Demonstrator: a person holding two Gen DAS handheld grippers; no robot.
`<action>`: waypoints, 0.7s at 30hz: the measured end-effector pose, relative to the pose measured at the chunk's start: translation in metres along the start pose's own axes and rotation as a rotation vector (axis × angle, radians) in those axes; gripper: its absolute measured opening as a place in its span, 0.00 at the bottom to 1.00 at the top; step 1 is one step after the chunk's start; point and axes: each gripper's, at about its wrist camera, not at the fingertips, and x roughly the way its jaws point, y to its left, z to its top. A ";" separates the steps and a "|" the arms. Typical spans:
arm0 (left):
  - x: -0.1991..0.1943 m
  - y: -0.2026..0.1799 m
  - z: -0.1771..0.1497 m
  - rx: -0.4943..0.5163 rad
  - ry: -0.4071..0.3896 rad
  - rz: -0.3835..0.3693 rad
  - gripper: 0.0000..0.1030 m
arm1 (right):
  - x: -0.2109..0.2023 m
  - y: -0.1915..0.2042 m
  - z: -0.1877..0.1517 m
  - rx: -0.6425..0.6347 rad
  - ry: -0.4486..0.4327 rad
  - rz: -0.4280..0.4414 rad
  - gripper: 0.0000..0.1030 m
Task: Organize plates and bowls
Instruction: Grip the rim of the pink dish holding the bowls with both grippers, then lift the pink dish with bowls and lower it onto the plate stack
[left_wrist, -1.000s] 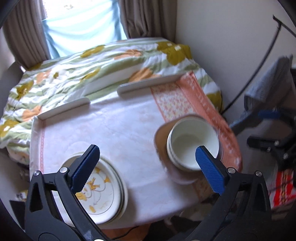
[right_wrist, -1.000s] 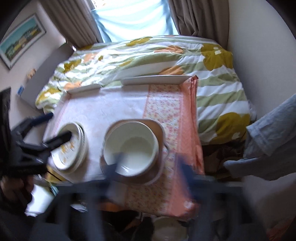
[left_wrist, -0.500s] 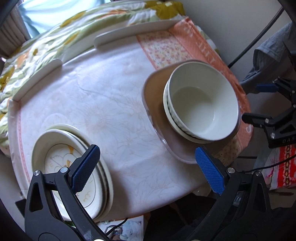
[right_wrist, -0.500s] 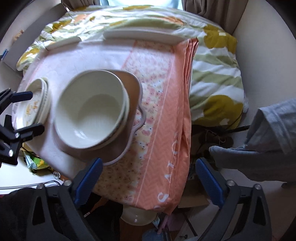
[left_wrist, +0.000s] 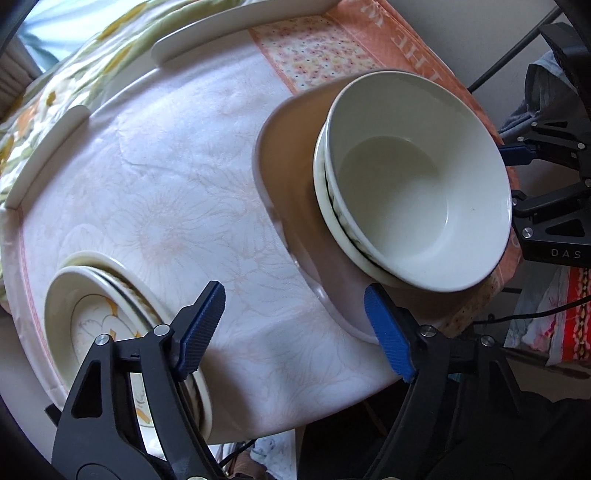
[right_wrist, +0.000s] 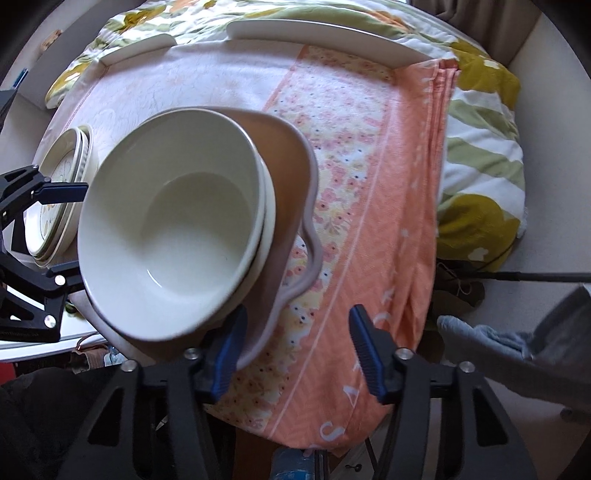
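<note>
The stacked white bowls (left_wrist: 413, 192) sit on a brown tray (left_wrist: 291, 177) toward the table's right side; stacked plates (left_wrist: 92, 314) lie at the left edge; the left gripper (left_wrist: 295, 328) is closing over bare tablecloth (left_wrist: 166, 192), holding nothing; the right gripper (right_wrist: 295, 347) is closing beside the tray's rim, gripping nothing.

Cloth-covered table (left_wrist: 177, 206); plates (left_wrist: 92, 325), perhaps tray (left_wrist: 291, 177).

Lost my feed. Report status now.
Both grippers, left gripper and right gripper, closing, nothing gripped. Stacked bowls on tan plate. Nothing blocking.
</note>
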 end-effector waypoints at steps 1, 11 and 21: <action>0.002 -0.001 0.001 0.000 0.002 -0.005 0.67 | 0.002 0.001 0.002 -0.002 0.003 0.003 0.43; 0.022 -0.013 0.007 0.037 0.004 -0.044 0.27 | 0.019 0.003 0.005 -0.018 -0.033 0.109 0.22; 0.024 -0.021 0.003 0.038 -0.023 -0.047 0.14 | 0.019 0.019 0.001 -0.063 -0.096 0.108 0.12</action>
